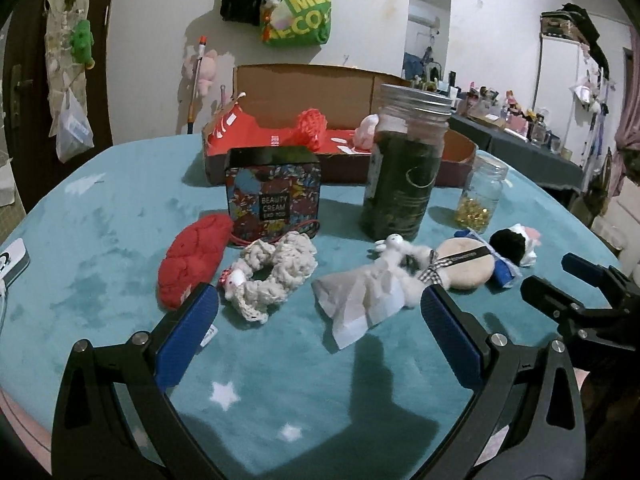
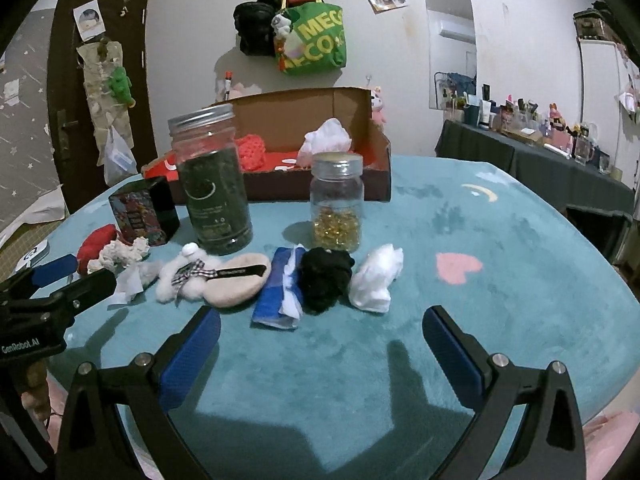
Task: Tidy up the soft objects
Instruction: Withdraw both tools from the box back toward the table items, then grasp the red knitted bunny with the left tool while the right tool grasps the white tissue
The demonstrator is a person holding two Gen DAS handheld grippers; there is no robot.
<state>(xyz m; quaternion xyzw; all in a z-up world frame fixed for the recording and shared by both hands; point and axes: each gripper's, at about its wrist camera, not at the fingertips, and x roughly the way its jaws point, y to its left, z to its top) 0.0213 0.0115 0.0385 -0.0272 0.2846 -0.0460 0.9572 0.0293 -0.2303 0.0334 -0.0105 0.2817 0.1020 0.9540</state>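
Soft things lie in a row on the teal cloth: a red knit piece (image 1: 192, 258), a cream crochet scrunchie (image 1: 272, 272), a white tissue (image 1: 356, 304), a fluffy white bunny clip (image 2: 184, 276), a beige powder puff (image 2: 236, 284), a blue-and-white cloth (image 2: 280, 300), a black scrunchie (image 2: 326, 280) and a white wad (image 2: 376, 280). My left gripper (image 1: 318, 312) is open just in front of the scrunchie and tissue. My right gripper (image 2: 320, 332) is open in front of the black scrunchie. An open cardboard box (image 1: 344, 92) behind holds a red knit item (image 1: 310, 126) and a pale soft item (image 2: 326, 138).
A patterned tin (image 1: 272, 196), a tall jar of dark leaves (image 1: 404, 164) and a small jar of gold capsules (image 2: 338, 204) stand between the row and the box. A white device (image 1: 12, 264) lies at the left edge. Bags hang on the wall (image 2: 316, 36).
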